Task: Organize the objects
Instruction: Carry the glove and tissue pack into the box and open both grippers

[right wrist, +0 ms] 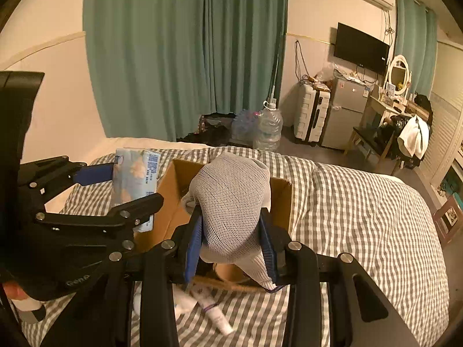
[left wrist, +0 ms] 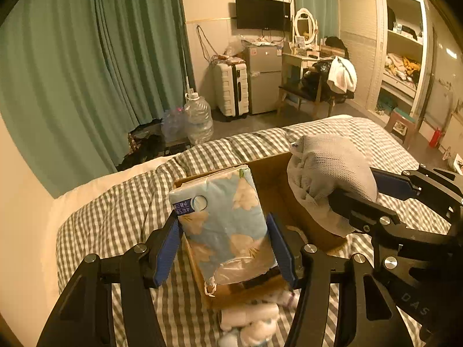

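A: While we look along the left tool (left wrist: 224, 244), what do we have between its blue pads?

B: We have the tissue pack (left wrist: 224, 225), pale blue with a flower print, clamped on both sides. We hold it above the near left part of the open cardboard box (left wrist: 269, 179) that sits on the checked bed cover (left wrist: 115, 219).

A: And our right tool (right wrist: 233, 240)?

B: It is clenched on a grey mesh bundle of cloth (right wrist: 231, 202), which we hold over the box's right half; from the left wrist view it bulges above the box's far right wall.

A: What lies near us on the bed?

B: A white tube (right wrist: 212, 310) rests on the cover just in front of the box, beside some white rolled items (left wrist: 249, 316) we cannot identify.

A: Are the two tools touching?

B: They sit close side by side; we cannot tell whether they meet.
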